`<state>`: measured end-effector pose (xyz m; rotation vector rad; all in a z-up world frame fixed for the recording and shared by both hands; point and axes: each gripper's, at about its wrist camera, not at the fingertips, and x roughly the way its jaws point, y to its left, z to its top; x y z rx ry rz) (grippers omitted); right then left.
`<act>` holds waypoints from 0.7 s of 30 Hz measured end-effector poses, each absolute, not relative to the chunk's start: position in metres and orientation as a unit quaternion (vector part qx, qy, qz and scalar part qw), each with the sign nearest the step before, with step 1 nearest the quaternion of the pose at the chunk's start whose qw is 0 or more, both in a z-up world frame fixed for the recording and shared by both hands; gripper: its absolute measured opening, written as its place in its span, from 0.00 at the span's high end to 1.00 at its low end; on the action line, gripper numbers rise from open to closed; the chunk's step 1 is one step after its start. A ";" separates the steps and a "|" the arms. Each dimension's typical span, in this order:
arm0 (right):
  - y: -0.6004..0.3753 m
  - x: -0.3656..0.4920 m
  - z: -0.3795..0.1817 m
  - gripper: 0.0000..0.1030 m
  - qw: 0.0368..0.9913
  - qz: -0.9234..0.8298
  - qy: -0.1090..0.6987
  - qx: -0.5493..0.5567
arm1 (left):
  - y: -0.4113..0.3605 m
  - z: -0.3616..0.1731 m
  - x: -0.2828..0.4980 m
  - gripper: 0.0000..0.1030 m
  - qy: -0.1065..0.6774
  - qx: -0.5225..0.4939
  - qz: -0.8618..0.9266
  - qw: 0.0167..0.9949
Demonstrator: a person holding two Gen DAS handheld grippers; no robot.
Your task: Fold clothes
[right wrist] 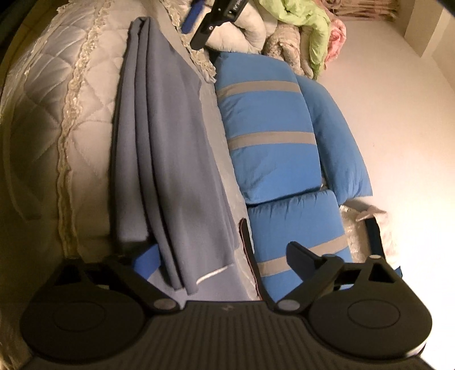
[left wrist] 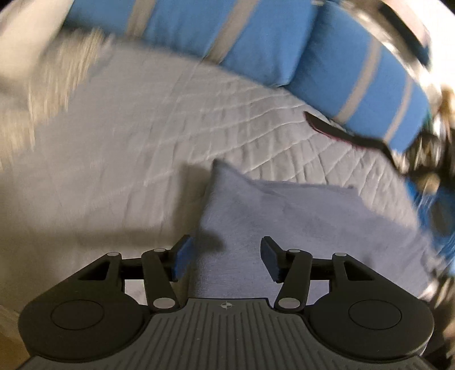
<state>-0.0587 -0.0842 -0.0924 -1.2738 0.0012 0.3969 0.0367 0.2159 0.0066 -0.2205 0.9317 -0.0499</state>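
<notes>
A grey-blue garment lies folded into a long strip on the quilted white bedspread. In the left wrist view its end lies under and ahead of my left gripper, which is open and empty just above it. My right gripper is open over the near end of the strip, holding nothing. The left gripper also shows in the right wrist view at the strip's far end.
Blue pillows with grey stripes lie along the bed beside the garment and show in the left wrist view. A green cloth, a pink item and stuffed toys are piled at the far end. A dark strap lies by the pillows.
</notes>
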 end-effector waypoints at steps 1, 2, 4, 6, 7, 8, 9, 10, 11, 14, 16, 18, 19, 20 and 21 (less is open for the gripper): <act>-0.083 -0.058 -0.093 0.23 0.784 0.189 0.006 -0.591 | 0.202 0.011 0.032 0.45 0.439 -0.055 -0.028 0.896; -0.081 -0.057 -0.094 0.30 0.783 0.195 0.013 -0.591 | 0.188 0.015 0.027 0.44 0.428 -0.003 -0.032 0.903; -0.079 -0.053 -0.093 0.70 0.782 0.215 0.048 -0.583 | 0.159 0.018 0.016 0.42 0.405 0.096 -0.052 0.908; -0.079 -0.051 -0.090 0.77 0.790 0.228 0.070 -0.565 | 0.134 0.017 0.002 0.39 0.377 0.187 -0.082 0.904; -0.079 -0.050 -0.087 0.77 0.795 0.228 0.071 -0.557 | 0.123 0.015 -0.005 0.37 0.365 0.224 -0.095 0.899; -0.080 -0.049 -0.085 0.77 0.801 0.228 0.072 -0.549 | 0.114 0.013 -0.010 0.37 0.357 0.253 -0.107 0.893; -0.081 -0.048 -0.081 0.77 0.808 0.225 0.071 -0.540 | 0.106 0.009 -0.017 0.36 0.348 0.283 -0.118 0.886; -0.081 -0.046 -0.077 0.77 0.816 0.220 0.069 -0.529 | 0.098 0.004 -0.023 0.35 0.339 0.312 -0.130 0.878; -0.082 -0.044 -0.072 0.77 0.824 0.216 0.067 -0.519 | 0.091 0.000 -0.029 0.35 0.330 0.338 -0.141 0.870; -0.084 -0.040 -0.062 0.77 0.840 0.209 0.063 -0.497 | 0.076 -0.017 -0.042 0.34 0.310 0.411 -0.147 0.845; -0.084 -0.039 -0.060 0.77 0.844 0.206 0.059 -0.492 | 0.071 -0.028 -0.044 0.34 0.302 0.439 -0.148 0.833; -0.085 -0.038 -0.058 0.77 0.846 0.203 0.058 -0.489 | 0.067 -0.036 -0.046 0.34 0.291 0.458 -0.138 0.828; -0.085 -0.038 -0.058 0.77 0.847 0.202 0.058 -0.488 | 0.066 -0.040 -0.048 0.34 0.282 0.470 -0.130 0.826; -0.084 -0.037 -0.058 0.77 0.847 0.201 0.057 -0.489 | 0.065 -0.044 -0.049 0.34 0.272 0.483 -0.122 0.824; -0.084 -0.037 -0.059 0.77 0.847 0.201 0.056 -0.489 | 0.064 -0.047 -0.051 0.34 0.263 0.494 -0.114 0.821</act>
